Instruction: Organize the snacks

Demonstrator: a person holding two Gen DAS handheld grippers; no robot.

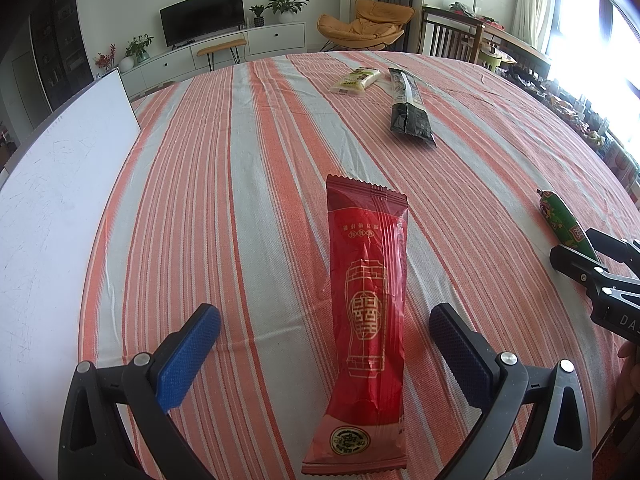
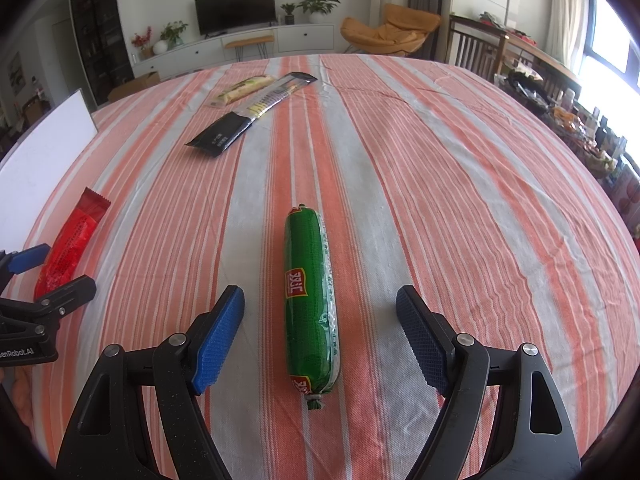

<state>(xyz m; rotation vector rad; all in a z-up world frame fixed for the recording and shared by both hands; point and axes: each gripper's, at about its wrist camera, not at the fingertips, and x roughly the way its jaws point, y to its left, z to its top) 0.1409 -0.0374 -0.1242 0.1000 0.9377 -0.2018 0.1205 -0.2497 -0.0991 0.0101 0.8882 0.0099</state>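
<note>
A long red snack packet (image 1: 366,320) lies flat on the striped tablecloth, between the fingers of my open left gripper (image 1: 325,322), untouched by the pads. It also shows in the right wrist view (image 2: 70,246). A green sausage (image 2: 310,300) lies lengthwise between the fingers of my open right gripper (image 2: 320,304), not touching them; it also shows in the left wrist view (image 1: 564,222). A black packet (image 1: 410,110) (image 2: 250,114) and a pale yellow packet (image 1: 356,80) (image 2: 242,88) lie farther away on the table.
A white board (image 1: 60,184) (image 2: 38,148) lies along the left side of the table. The striped cloth (image 1: 240,160) covers the table. Chairs and a cluttered side table stand beyond the far right edge.
</note>
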